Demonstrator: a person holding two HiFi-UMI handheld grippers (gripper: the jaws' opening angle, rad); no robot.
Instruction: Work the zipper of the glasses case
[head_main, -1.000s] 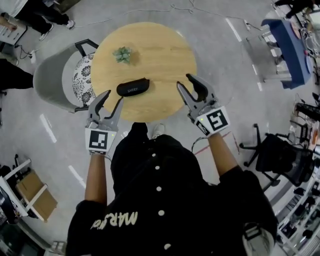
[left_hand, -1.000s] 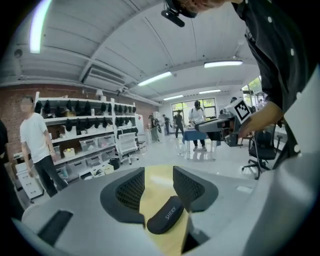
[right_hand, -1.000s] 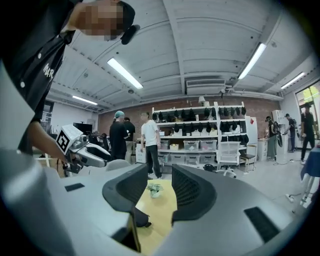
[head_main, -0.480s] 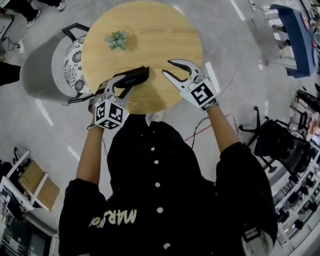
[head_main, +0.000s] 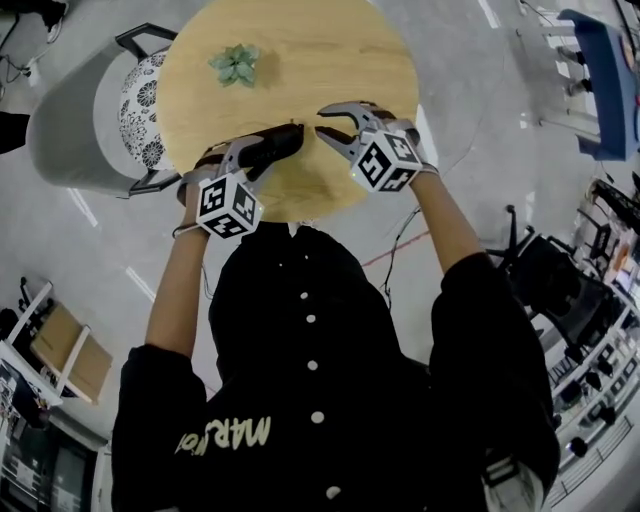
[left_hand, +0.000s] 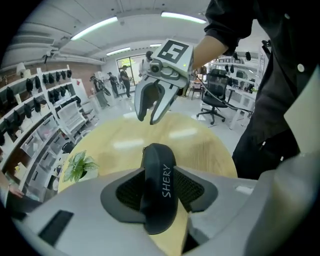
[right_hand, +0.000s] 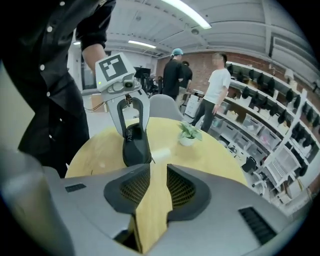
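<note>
A black zippered glasses case (head_main: 272, 144) marked SHERY lies near the front edge of the round wooden table (head_main: 330, 60). My left gripper (head_main: 238, 158) is open and straddles the case's left part, so the case (left_hand: 159, 165) fills the gap between its pads. In the right gripper view its two fingers (right_hand: 134, 131) stand on either side of the case (right_hand: 135, 149). My right gripper (head_main: 322, 120) hovers just off the case's right end, open. Its jaws (right_hand: 157, 187) have just been closing, with only bare table between them. A small zipper pull (right_hand: 152, 161) sticks out of the case's near end.
A small green potted plant (head_main: 236, 63) stands at the table's far left. A grey chair with a patterned seat (head_main: 90, 120) is beside the table on the left. An office chair (head_main: 545, 280) sits on the floor at right. People stand by the shelves (right_hand: 215, 85).
Both grippers came down and inward onto the table. The left one now straddles the case. The right one has reached the case's right end, its jaws narrower than before.
</note>
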